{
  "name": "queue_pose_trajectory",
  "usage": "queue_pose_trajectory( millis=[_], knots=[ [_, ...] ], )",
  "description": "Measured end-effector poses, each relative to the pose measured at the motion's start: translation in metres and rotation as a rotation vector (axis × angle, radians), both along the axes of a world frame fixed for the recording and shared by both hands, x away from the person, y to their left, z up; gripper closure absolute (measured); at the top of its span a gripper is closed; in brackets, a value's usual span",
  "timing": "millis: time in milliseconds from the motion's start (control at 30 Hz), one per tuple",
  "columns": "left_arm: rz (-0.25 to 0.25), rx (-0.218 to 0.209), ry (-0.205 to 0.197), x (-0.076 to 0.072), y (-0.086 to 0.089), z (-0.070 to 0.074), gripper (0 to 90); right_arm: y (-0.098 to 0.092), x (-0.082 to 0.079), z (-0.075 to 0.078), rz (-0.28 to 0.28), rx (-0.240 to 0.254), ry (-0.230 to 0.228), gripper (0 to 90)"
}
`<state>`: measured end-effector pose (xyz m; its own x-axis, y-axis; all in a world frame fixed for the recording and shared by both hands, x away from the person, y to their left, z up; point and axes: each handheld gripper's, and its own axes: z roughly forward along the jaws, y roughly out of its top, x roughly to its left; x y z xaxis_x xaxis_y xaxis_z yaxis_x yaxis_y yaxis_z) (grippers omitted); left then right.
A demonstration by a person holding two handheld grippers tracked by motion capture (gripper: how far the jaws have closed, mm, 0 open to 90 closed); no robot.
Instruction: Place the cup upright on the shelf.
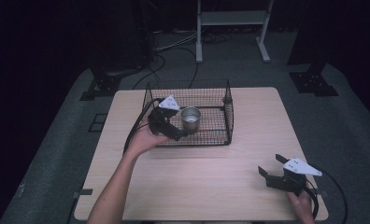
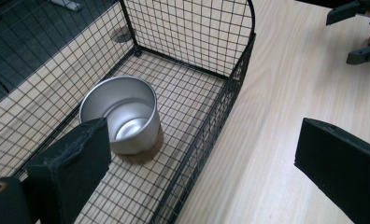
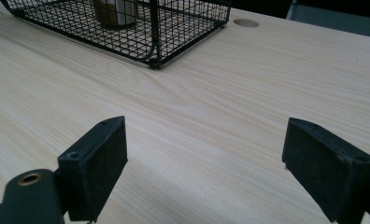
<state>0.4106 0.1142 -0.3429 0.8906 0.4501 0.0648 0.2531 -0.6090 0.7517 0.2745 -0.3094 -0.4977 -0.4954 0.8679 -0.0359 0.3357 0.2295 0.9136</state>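
**Desk:** Dark studio, grey carpet, cables trailing past a metal stand; at centre a pale wooden table (image 1: 206, 172). What's on it?

**Photographer:** One black wire basket (image 1: 230, 119) at the far middle, and inside it a small metal cup (image 1: 190, 118), upright, mouth open, empty as far as I can see. It stands on the basket floor toward the left half, apart from the walls.

**Desk:** And the hands?

**Photographer:** The left gripper (image 1: 174, 133) hangs over the basket's near left corner, jaws spread wide with nothing between them; in its own view one jaw sits over the basket beside the cup (image 2: 122, 114), the other outside over bare wood. The right gripper (image 1: 273, 166) rests near the table's front right corner, well apart from the basket, also wide open and empty.

**Desk:** How would that cup handle?

**Photographer:** My read: thin sheet metal, light, rigid, with a smooth wall that could slip between pads. Pinching across the rim, one jaw inside and one outside, looks surest. Whether the wall is steel or aluminium, the dim light won't tell me.
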Motion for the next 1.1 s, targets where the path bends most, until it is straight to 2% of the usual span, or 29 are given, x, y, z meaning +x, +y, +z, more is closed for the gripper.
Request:
queue_pose_trajectory(
  millis=[233,433,567,833,1100],
  knots=[
    [0.014,-0.024,-0.007,-0.016,0.010,-0.007,2.7,0.000,0.000,0.000,0.002,-0.004,-0.003,13.4],
    [0.020,-0.061,-0.015,-0.029,0.017,-0.013,2.7,0.000,0.000,0.000,0.002,-0.010,-0.009,13.4],
    [0.018,-0.063,-0.022,-0.035,0.022,-0.016,2.5,0.000,0.000,0.000,-0.002,-0.004,0.000,13.4],
    [0.030,-0.105,-0.034,-0.052,0.031,-0.023,2.3,0.001,0.000,0.000,-0.002,-0.008,0.001,13.4],
    [0.046,-0.138,-0.028,-0.068,0.045,-0.035,2.2,0.001,0.000,0.000,-0.005,-0.007,0.000,13.4]
  ],
)
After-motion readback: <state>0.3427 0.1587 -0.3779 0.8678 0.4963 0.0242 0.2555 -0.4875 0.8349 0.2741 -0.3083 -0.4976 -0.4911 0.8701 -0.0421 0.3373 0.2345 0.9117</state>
